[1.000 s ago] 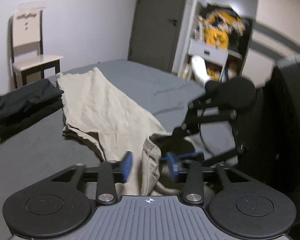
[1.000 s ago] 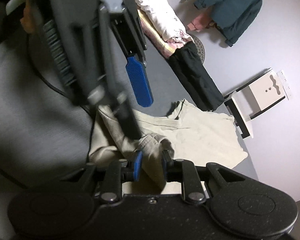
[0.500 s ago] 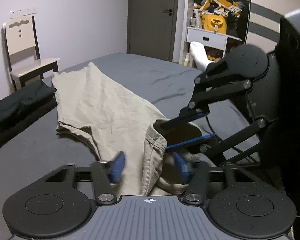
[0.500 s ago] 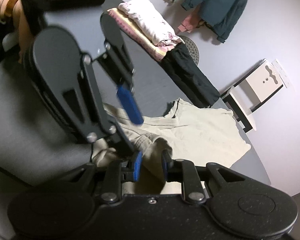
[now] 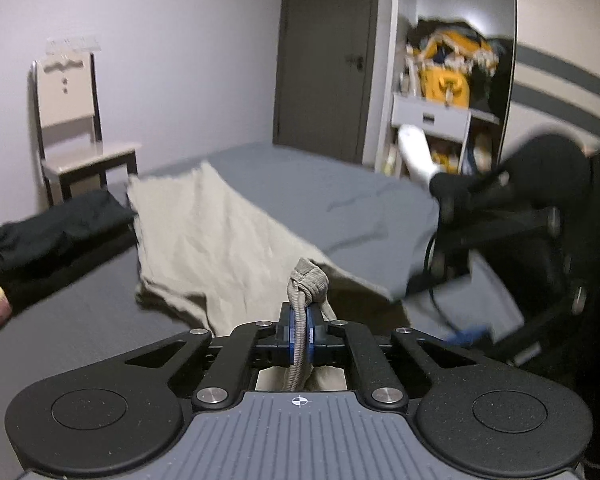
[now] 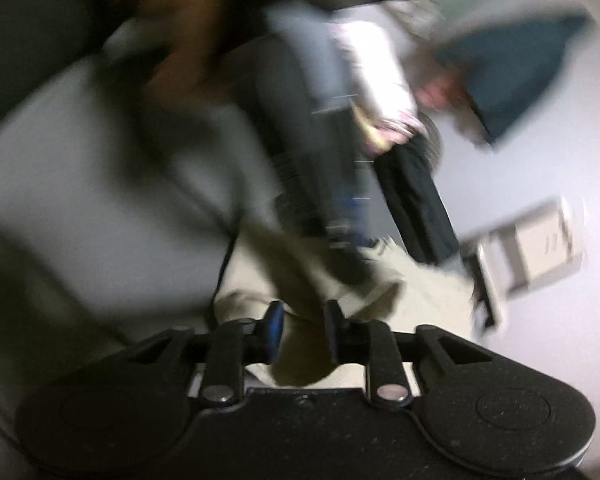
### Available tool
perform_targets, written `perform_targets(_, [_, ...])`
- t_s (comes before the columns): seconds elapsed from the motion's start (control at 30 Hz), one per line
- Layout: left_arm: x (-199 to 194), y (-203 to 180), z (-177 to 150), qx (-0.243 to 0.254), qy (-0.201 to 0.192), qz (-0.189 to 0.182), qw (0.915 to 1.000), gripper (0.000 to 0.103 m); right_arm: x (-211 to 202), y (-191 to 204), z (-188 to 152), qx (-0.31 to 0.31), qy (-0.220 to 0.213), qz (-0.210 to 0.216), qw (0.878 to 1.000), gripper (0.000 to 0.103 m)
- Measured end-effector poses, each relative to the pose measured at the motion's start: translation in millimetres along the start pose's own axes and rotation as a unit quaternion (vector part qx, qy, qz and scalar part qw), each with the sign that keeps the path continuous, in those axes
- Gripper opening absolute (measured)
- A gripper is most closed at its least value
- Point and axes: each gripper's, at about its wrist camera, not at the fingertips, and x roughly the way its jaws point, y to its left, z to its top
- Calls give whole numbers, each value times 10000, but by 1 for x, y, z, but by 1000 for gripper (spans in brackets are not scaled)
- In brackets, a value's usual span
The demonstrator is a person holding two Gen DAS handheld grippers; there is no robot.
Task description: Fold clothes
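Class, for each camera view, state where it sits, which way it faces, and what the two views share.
Left wrist: sits behind the left gripper, facing across the grey bed toward the door; the gripper clamps the beige wrinkled garment.
Right wrist: sits behind the right gripper, looking blurrily down on the bed; a forearm shows.
Shared: garment, pale wooden chair, folded black clothes.

You are working in a home bedroom. A bed with a grey sheet (image 5: 340,196) fills the middle of the left wrist view. A wooden chair (image 5: 74,128) stands against the plain wall beside it, and a closed door (image 5: 324,60) sits in the far wall. An open wardrobe (image 5: 448,80) holds a drawer and stuffed shelves. Folded garments (image 5: 48,232) are stacked at the bed's edge. A dark jacket (image 6: 516,76) hangs on the wall in the blurred right wrist view.
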Motion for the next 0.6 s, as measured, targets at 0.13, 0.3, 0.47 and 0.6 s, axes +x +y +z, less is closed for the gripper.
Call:
perform_targets(0.13, [-1, 3, 2, -24, -157, 7, 9999, 5, 22, 20, 0, -1288, 222, -153, 9913, 17])
perform_targets(0.3, [3, 9, 3, -85, -110, -13, 9999, 6, 41, 37, -1, -2164, 196, -97, 9761, 18])
perform_targets(0.47, [3, 13, 3, -179, -107, -56, 9998, 6, 49, 48, -6, -3187, 119, -37, 9478, 18])
perform_targets(0.6, [4, 14, 3, -200, -80, -73, 9997, 6, 54, 48, -13, -3810, 4, 69, 9245, 18])
